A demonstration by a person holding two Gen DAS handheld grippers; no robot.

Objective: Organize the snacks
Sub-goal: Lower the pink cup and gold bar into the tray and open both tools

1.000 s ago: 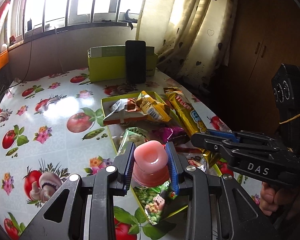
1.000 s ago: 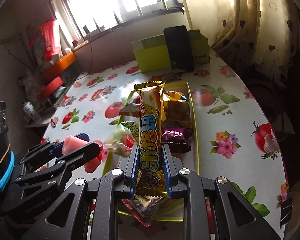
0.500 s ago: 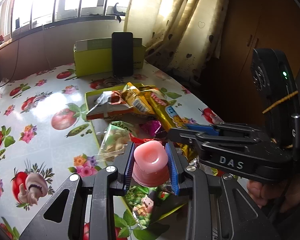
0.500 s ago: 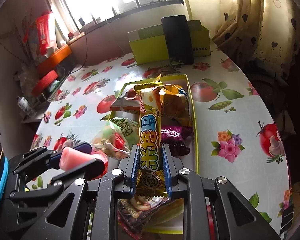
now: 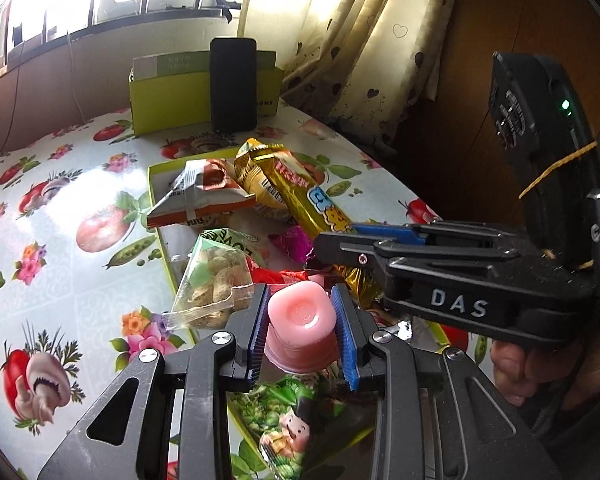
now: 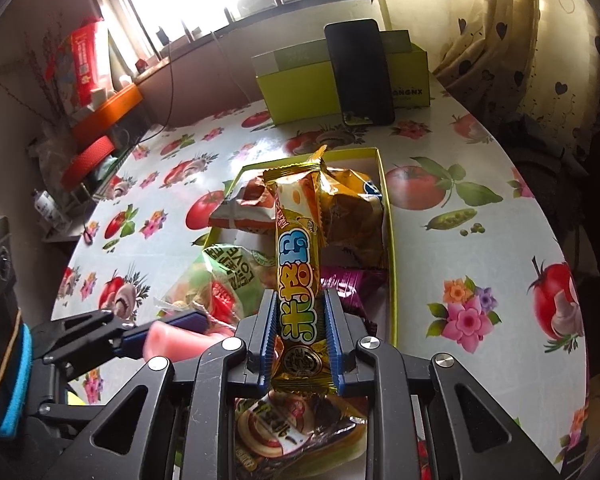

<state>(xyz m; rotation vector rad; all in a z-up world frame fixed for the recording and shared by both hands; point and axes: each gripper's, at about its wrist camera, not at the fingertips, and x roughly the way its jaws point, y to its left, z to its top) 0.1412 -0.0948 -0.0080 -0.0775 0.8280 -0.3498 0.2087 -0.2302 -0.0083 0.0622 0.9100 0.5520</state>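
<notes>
Two grippers, each clamped on one snack, above a shallow yellow-green tray (image 6: 392,280).

Left gripper (image 5: 302,332): blue pads pressed against both sides of a pink jelly cup (image 5: 300,320), held over the near end of the tray. Below it, a green cartoon-printed packet (image 5: 288,420).

Right gripper (image 6: 300,344): clenched on the lower end of a long gold snack bar (image 6: 298,264), which points away over the tray. Beneath it, a dark brown wrapper (image 6: 292,436).

Tray contents, mid-range: clear bag of nuts with green label (image 5: 212,280), magenta wrapper (image 6: 348,284), orange-and-white bag (image 5: 200,200), crumpled gold packet (image 6: 352,216).

Table (image 6: 480,240): round, tomato-and-flower oilcloth.

Far edge: lime-green box (image 6: 300,92) with a black phone (image 6: 360,72) leaning upright against its front; window behind.
</notes>
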